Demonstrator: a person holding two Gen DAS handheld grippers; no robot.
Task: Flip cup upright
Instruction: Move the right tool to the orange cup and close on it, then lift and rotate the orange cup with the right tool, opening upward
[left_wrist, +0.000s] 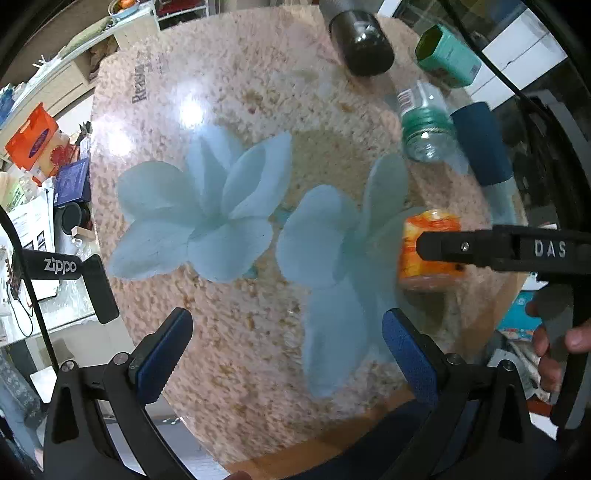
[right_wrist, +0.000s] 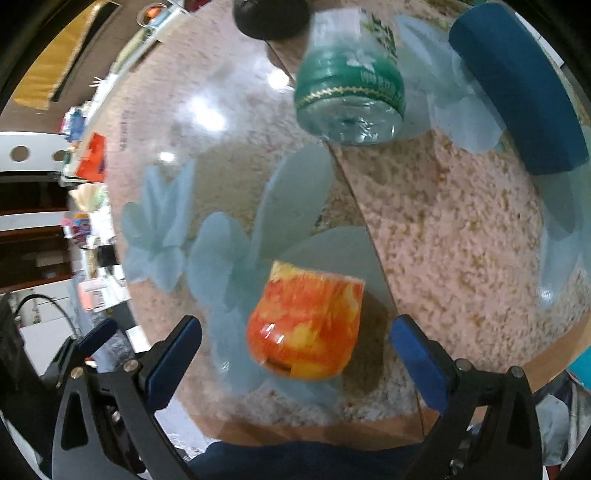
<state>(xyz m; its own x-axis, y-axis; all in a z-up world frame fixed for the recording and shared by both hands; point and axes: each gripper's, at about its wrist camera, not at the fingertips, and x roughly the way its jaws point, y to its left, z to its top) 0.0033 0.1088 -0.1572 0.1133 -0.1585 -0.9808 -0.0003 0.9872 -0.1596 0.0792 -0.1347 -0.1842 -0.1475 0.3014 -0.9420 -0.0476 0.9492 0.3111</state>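
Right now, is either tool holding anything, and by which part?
Nothing is held. Both tools are open: the right tool straddles the cup without touching it, and the left tool is empty.

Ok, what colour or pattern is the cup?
Mottled orange, red and yellow, like a marbled print; the cup shows best in the right wrist view.

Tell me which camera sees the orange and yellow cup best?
The right wrist view. There the orange and yellow patterned cup sits whole and close, between the open right gripper fingers. In the left wrist view the cup is off to the side, partly hidden behind a black gripper finger.
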